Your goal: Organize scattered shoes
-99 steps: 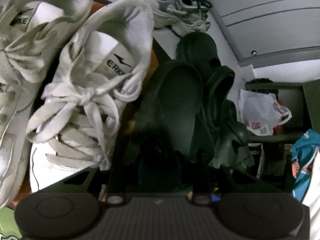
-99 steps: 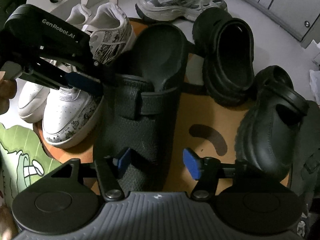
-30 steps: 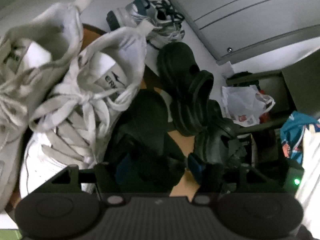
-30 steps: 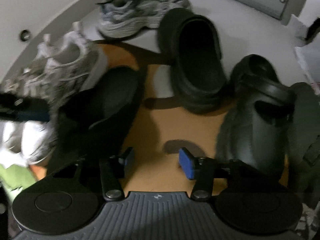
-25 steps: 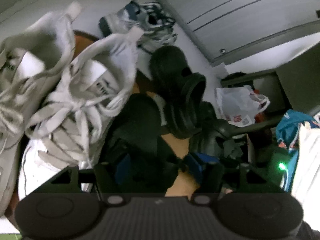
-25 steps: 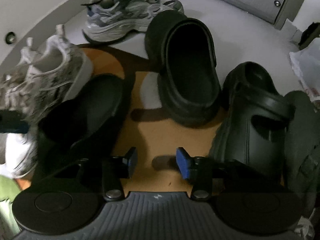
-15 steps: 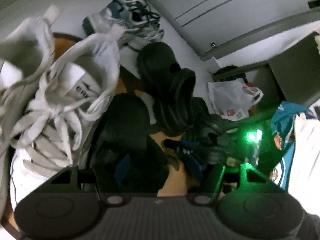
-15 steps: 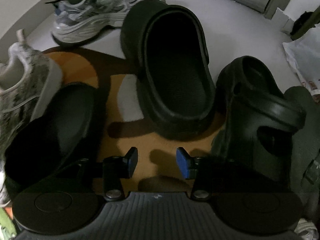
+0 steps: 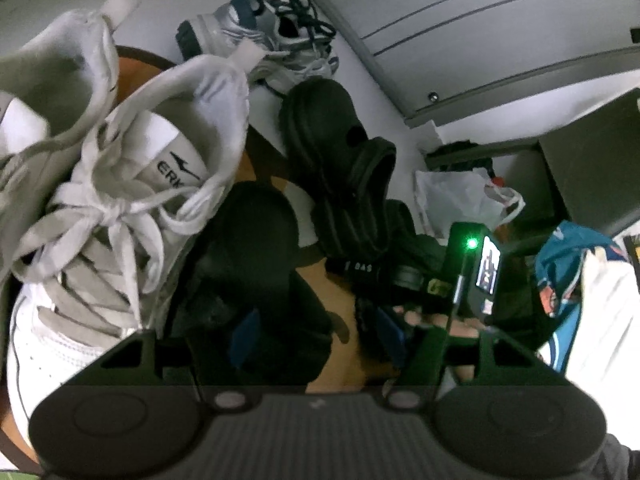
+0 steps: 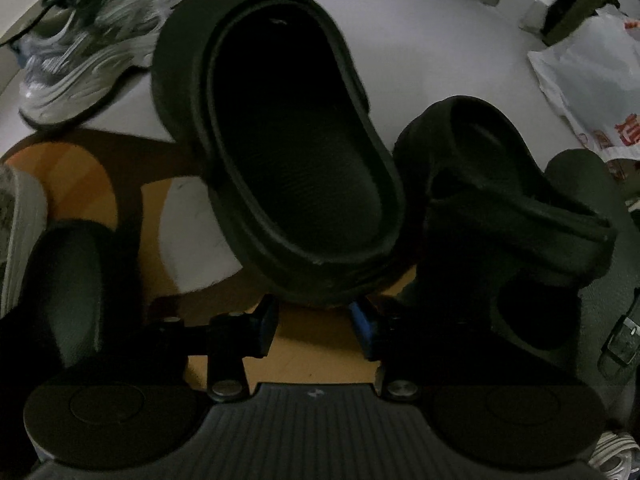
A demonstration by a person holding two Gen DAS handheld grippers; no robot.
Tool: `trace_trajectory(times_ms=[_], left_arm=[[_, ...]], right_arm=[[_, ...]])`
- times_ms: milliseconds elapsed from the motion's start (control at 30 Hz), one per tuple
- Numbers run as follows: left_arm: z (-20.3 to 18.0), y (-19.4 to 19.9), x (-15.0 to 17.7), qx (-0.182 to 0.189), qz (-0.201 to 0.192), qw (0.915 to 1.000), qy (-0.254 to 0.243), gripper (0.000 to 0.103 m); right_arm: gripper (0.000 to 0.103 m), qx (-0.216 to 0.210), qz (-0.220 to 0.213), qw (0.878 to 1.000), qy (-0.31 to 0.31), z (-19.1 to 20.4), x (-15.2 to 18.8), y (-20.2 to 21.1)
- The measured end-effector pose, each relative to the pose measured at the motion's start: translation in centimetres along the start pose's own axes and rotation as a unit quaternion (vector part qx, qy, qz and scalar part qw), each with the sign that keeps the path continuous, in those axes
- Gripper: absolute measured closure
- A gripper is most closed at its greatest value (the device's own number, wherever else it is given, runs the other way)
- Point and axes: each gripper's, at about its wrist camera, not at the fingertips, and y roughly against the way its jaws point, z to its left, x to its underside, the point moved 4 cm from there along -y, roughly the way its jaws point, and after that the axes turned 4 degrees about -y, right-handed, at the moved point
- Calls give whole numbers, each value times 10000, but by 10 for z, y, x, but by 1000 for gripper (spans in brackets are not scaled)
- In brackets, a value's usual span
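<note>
Right gripper (image 10: pixel 314 322): jaws closing, apparently unclamped, astride black clog (image 10: pixel 296 152) heel; left gripper (image 9: pixel 316 338): parted, black slipper (image 9: pixel 248 256) between, grasp unclear.

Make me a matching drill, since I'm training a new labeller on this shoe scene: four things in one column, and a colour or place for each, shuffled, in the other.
Things:
1. open black clog
2. laced sneaker
3. grey running shoe
4. plastic bag

Descriptions:
A. white, at the right edge of the right wrist view
B. on the pale floor beyond the orange mat
C. directly ahead of the right gripper, toe end near its fingertips
D. white, with lettering on its tongue

Pairs: 1-C, 2-D, 3-B, 4-A
</note>
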Motion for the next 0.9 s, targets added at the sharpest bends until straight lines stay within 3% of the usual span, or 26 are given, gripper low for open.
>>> trace_trajectory(times_ms=[367,633,900], left_arm=[[4,-3,3,-158,-45,9998,-77,36],[6,2,-2,-303,-241,9992,-134,36],[-2,15,-4,-264,-343,9987,-267,36]], right_arm=[[60,214,-393,9988,185,-4,6,15],[60,-27,-563,9976,406,6,16,63],[59,-224,-775,9957,456,-18,30,130]])
